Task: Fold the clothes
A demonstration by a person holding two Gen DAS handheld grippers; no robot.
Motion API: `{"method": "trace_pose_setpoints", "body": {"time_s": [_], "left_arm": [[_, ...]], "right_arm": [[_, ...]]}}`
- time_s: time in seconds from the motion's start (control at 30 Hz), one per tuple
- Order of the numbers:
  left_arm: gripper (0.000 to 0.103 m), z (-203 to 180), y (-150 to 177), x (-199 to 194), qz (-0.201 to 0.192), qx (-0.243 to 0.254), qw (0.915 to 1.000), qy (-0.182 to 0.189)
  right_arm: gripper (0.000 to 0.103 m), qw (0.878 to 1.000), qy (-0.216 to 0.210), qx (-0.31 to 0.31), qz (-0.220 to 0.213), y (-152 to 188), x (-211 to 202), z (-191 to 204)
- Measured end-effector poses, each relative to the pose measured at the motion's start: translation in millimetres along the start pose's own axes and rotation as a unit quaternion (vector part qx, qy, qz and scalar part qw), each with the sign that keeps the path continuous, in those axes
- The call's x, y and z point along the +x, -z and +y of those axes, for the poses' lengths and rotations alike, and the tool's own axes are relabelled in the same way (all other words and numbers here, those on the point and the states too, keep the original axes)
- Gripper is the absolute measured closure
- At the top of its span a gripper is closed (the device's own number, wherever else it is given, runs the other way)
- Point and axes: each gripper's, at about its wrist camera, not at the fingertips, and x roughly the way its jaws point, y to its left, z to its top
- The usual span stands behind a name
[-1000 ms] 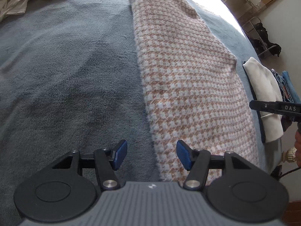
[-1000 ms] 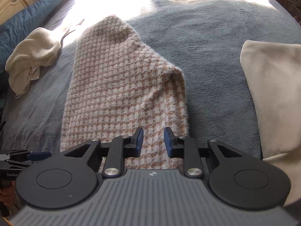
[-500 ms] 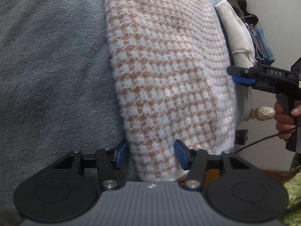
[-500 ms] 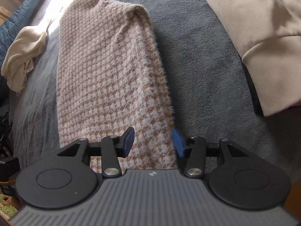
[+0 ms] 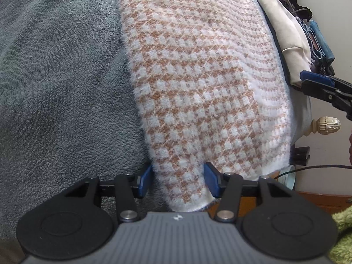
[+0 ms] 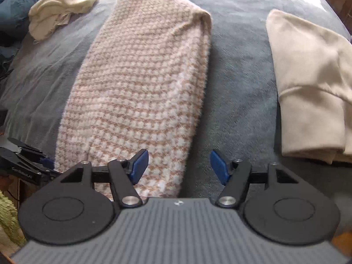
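An orange-and-white houndstooth sweater (image 5: 198, 83) lies lengthwise, folded into a long strip, on the grey blanket (image 5: 55, 77). My left gripper (image 5: 178, 181) is open and points down at the sweater's near left corner, with that corner between its blue pads. In the right wrist view the same sweater (image 6: 143, 83) runs away from me. My right gripper (image 6: 179, 167) is at its near right corner, jaws opening. The left pad is over the knit and the right pad over the blanket; nothing is pinched. Each gripper shows at the edge of the other's view: the right gripper (image 5: 319, 85), the left gripper (image 6: 33, 165).
A folded cream garment (image 6: 312, 83) lies on the blanket to the right of the sweater. A crumpled cream cloth (image 6: 59, 6) sits far left by blue bedding (image 6: 11, 4). The bed's near edge has a cream bedpost finial (image 5: 327, 125). Folded denim (image 5: 319, 39) lies beyond.
Both grippers have come down to the sweater's near end, one at each corner. The right jaws have spread from nearly shut to wide. The left jaws now straddle the left corner.
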Motion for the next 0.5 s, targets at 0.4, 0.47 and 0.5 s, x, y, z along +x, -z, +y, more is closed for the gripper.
{"method": "trace_pose_setpoints", "body": {"time_s": [0.4, 0.47, 0.5], "left_arm": [[0.049, -13, 12, 5, -0.012, 0.008, 0.9997, -0.022], [0.049, -15, 16, 3, -0.014, 0.007, 0.9996, -0.022], [0.049, -16, 18, -1, -0.012, 0.007, 0.9996, -0.025]], "right_arm": [[0.084, 0.98, -0.051, -0.162, 0.107, 66, 30, 20], [0.084, 0.98, -0.037, -0.153, 0.122, 65, 24, 13], [0.084, 0.982, -0.034, -0.144, 0.121, 62, 19, 9]]}}
